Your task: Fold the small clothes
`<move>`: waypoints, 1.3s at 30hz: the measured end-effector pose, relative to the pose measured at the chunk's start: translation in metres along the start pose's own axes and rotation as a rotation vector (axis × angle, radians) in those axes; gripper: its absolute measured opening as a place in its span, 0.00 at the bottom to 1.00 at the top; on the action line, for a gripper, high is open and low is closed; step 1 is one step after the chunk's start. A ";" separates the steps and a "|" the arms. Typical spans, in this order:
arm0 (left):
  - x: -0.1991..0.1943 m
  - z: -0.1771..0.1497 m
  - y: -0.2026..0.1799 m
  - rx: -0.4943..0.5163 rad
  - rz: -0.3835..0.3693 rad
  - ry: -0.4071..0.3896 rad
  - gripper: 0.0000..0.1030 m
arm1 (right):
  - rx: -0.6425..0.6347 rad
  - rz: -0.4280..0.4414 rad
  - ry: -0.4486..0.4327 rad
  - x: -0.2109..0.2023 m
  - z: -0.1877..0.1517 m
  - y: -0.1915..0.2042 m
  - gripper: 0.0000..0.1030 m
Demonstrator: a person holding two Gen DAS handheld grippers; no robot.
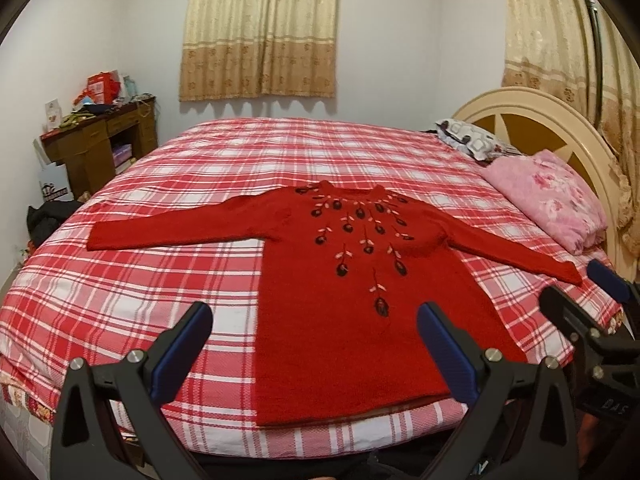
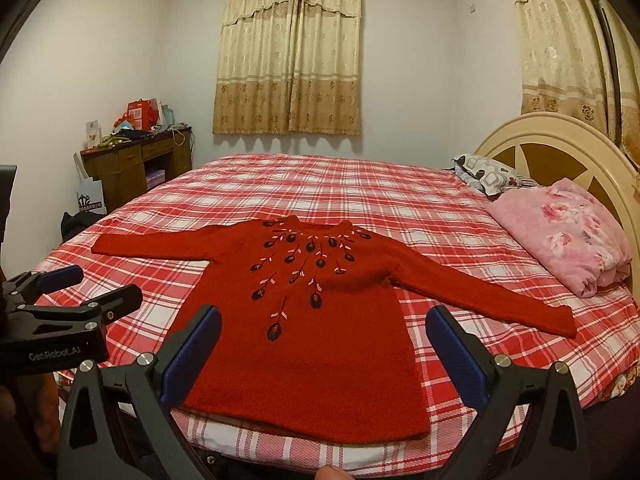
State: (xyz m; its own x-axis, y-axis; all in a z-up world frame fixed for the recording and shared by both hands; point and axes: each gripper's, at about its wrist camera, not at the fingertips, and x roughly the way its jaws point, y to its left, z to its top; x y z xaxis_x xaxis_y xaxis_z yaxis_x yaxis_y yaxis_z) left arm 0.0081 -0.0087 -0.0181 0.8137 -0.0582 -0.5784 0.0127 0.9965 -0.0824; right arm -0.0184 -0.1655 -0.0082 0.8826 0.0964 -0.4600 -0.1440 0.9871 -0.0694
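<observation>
Bedding in red-and-white plaid covered the bed (image 1: 200, 208) that filled most of the room, with a cream arched headboard (image 1: 536, 120) at the right and white walls behind. We saw beige patterned curtains (image 1: 260, 28) drawn over the far window and another set (image 2: 560, 36) hanging at the right. A grey patterned pillow (image 1: 468, 140) and a folded pink floral quilt (image 1: 552, 196) lay against the headboard. In the far left corner stood a dark wooden desk (image 2: 132, 164), its top piled with red boxes (image 2: 140, 114) and oddments too small for us to name; its open cubby held something pale that we could not identify.

We found the red sweater (image 1: 352, 288) spread flat, front up, near the foot of the bed, both sleeves stretched outward, dark embroidered flowers fanning below the neck. Our left gripper (image 1: 316, 354) hovered above the hem with fingers wide apart and holding nothing; our right gripper (image 2: 322, 356) hovered likewise, spread and unloaded.
</observation>
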 end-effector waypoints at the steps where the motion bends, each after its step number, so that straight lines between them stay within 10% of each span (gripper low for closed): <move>1: 0.001 0.000 -0.001 0.005 -0.006 0.004 1.00 | -0.004 0.002 0.005 0.002 -0.001 0.000 0.99; 16: 0.046 0.008 0.003 0.047 0.007 0.043 1.00 | 0.027 0.002 0.083 0.043 -0.016 -0.039 0.99; 39: 0.166 0.029 -0.001 0.113 0.056 0.161 1.00 | 0.266 -0.327 0.305 0.134 -0.062 -0.234 0.99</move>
State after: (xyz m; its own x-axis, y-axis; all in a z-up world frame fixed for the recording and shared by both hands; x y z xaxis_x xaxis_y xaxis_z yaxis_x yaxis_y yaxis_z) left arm 0.1596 -0.0173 -0.0909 0.7115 -0.0018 -0.7027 0.0424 0.9983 0.0404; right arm 0.1063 -0.3919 -0.1084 0.6861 -0.2252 -0.6918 0.2714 0.9615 -0.0439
